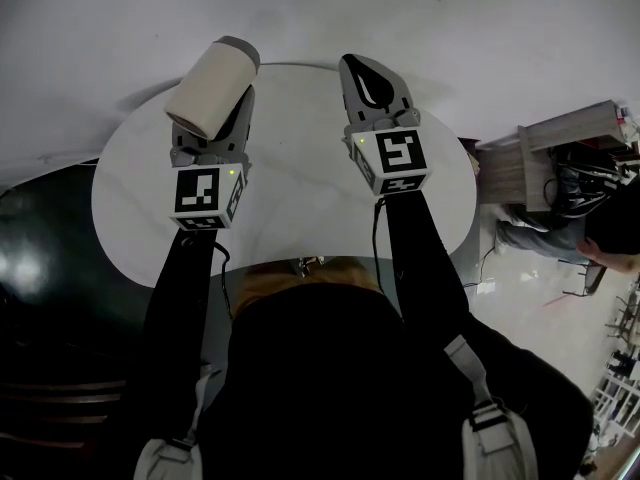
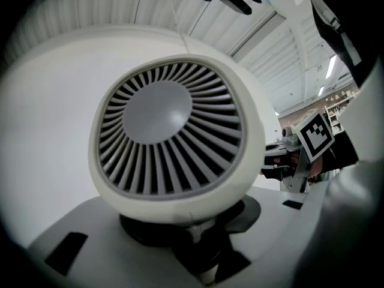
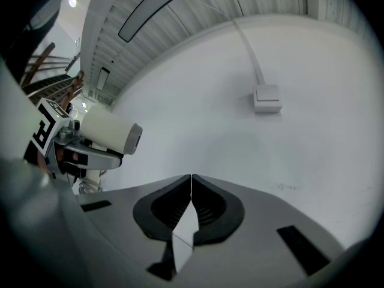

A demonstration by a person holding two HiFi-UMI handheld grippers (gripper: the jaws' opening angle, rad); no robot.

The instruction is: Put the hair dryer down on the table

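While the left gripper [image 1: 222, 118] is at the far left part of the round white table [image 1: 290, 218], its jaws are clamped on the handle [image 2: 201, 237] of the hair dryer [image 1: 213, 86]. Cream barrel lies roughly level above the jaws, grey end pointing away toward the white wall [image 1: 480, 28]. Left gripper view is filled by the dryer's grey rear grille [image 2: 171, 131], handle dropping between the dark pads. Can't tell if the dryer touches the tabletop. Just to the right, well apart from the dryer, right gripper [image 1: 374, 80] is over the table's far edge, jaws pressed together, tips meeting, nothing between them. Right gripper view shows a small white box [image 3: 267, 98] on the wall with a cable running up. Far right, off the table, a wooden shelf unit [image 1: 555, 148].
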